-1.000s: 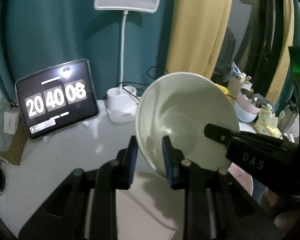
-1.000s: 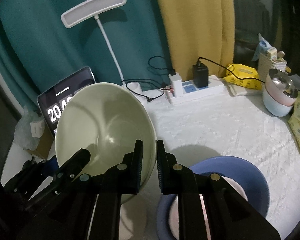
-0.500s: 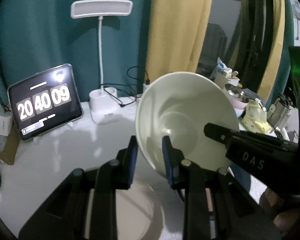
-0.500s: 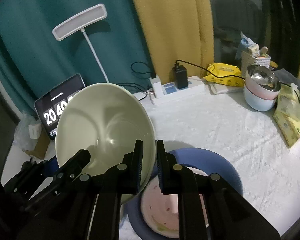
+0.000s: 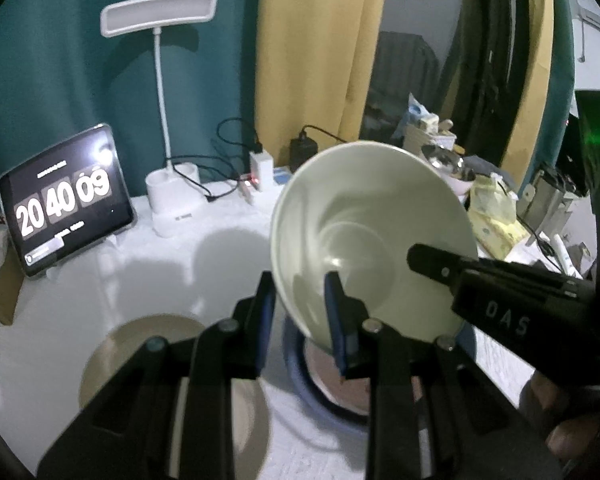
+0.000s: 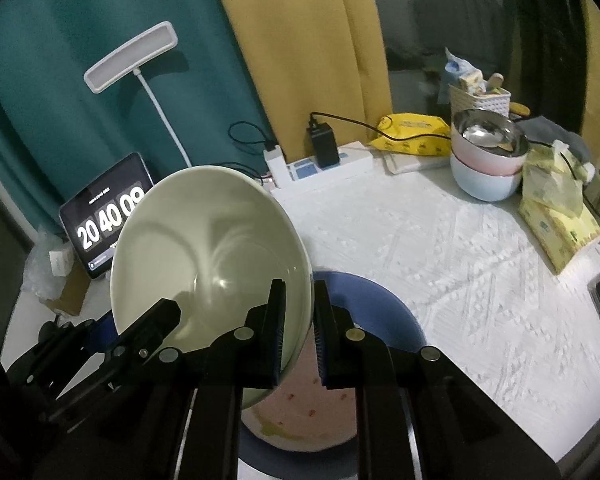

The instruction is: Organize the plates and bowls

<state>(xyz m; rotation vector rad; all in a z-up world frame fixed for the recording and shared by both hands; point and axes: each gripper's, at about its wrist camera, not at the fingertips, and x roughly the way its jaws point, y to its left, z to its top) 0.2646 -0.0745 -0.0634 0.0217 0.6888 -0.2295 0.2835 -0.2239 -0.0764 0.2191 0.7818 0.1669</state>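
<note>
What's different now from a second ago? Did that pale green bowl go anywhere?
Both grippers carried the pale green bowl sideways across the table: it has come over the blue plate and the pink plate lying on it, and a tan plate came into view. The left gripper and right gripper stayed clamped on its rim.

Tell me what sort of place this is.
Probably a room at home, not a kitchen: a cloth-covered table before curtains, with a desk lamp, a tablet clock and stacked bowls.

Open tablecloth point(image 6: 440, 264) rightward; stacked bowls point(image 6: 486, 164) and power strip point(image 6: 320, 164) behind
</note>
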